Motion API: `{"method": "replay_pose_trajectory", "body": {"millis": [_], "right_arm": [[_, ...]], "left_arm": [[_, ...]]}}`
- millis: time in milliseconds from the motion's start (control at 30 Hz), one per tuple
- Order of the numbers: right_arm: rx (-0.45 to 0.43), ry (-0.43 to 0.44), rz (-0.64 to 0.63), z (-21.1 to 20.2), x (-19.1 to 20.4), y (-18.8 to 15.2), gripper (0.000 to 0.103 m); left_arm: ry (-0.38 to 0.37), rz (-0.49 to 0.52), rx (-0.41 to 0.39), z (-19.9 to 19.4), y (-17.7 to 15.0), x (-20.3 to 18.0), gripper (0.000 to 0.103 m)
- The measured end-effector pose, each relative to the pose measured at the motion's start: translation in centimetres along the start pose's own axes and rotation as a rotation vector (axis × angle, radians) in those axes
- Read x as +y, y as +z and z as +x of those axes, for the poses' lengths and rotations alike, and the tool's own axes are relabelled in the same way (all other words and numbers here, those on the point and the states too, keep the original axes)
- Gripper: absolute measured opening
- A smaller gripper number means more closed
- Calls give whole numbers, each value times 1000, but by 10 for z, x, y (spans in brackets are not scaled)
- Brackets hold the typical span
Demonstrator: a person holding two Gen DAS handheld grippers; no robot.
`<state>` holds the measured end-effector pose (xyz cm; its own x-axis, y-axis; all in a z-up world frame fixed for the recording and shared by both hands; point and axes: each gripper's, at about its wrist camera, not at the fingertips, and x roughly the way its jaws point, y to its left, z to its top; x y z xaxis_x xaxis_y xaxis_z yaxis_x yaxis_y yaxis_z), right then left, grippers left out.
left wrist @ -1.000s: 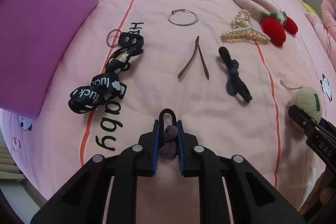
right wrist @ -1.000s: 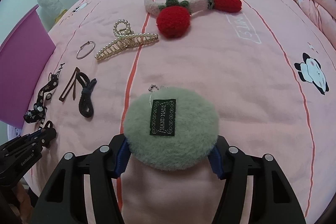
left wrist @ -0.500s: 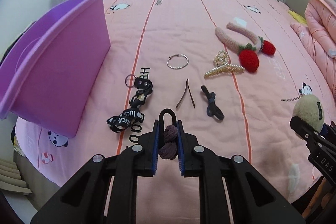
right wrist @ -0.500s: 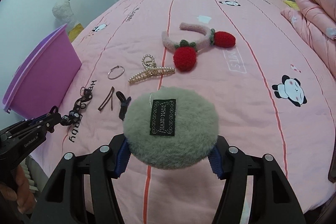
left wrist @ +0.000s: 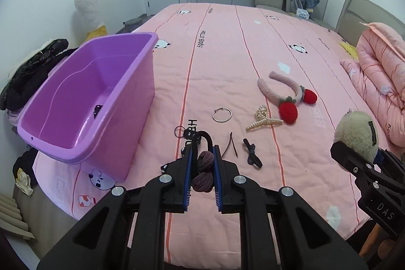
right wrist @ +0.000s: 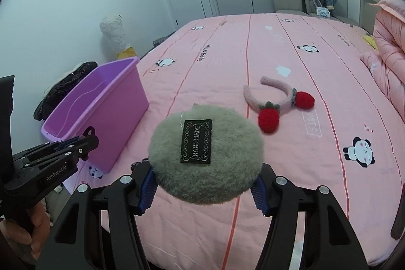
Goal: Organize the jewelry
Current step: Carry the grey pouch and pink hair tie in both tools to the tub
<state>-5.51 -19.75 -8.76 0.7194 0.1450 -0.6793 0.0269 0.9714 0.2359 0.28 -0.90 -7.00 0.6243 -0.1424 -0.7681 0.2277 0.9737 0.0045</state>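
My left gripper [left wrist: 202, 156] is shut on a purple hair scrunchie [left wrist: 203, 170] with a black loop and holds it well above the pink bed. My right gripper [right wrist: 202, 184] is shut on a grey-green fluffy pompom [right wrist: 205, 152] with a black label; it also shows at the right of the left wrist view [left wrist: 355, 134]. The purple bin [left wrist: 83, 103] stands on the bed's left edge with one small dark item inside. On the bed lie a silver bangle [left wrist: 222, 115], a pearl claw clip [left wrist: 263, 119], a strawberry headband [left wrist: 286, 95], a brown clip [left wrist: 230, 147] and a dark hair tie [left wrist: 251, 156].
A black printed lanyard with a key ring [left wrist: 179, 131] lies partly hidden behind my left fingers. A folded pink quilt [left wrist: 379, 75] is piled at the right. Dark clothes [left wrist: 27, 70] and a white plush toy [left wrist: 87, 12] sit beside the bed on the left.
Both grippers have risen high above the bed with their items held. The view has widened so the whole purple bin and the room now show.
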Motion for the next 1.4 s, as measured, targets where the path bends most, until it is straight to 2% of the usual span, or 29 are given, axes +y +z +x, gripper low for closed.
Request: {"method": "replay_pose_trajectory", "body": {"millis": [367, 767, 1033, 1400], "right_arm": [[-59, 144, -99, -1, 75, 49, 60], [-62, 250, -188, 42, 151, 98, 60], [-10, 295, -242, 84, 198, 119, 60], [91, 319, -298, 143, 245, 130, 60]], "left_arm": [[44, -87, -63, -42, 30, 54, 15], [158, -169, -66, -34, 51, 132, 16], [193, -252, -37, -19, 61, 185, 16], [232, -319, 16, 9, 63, 231, 16]]}}
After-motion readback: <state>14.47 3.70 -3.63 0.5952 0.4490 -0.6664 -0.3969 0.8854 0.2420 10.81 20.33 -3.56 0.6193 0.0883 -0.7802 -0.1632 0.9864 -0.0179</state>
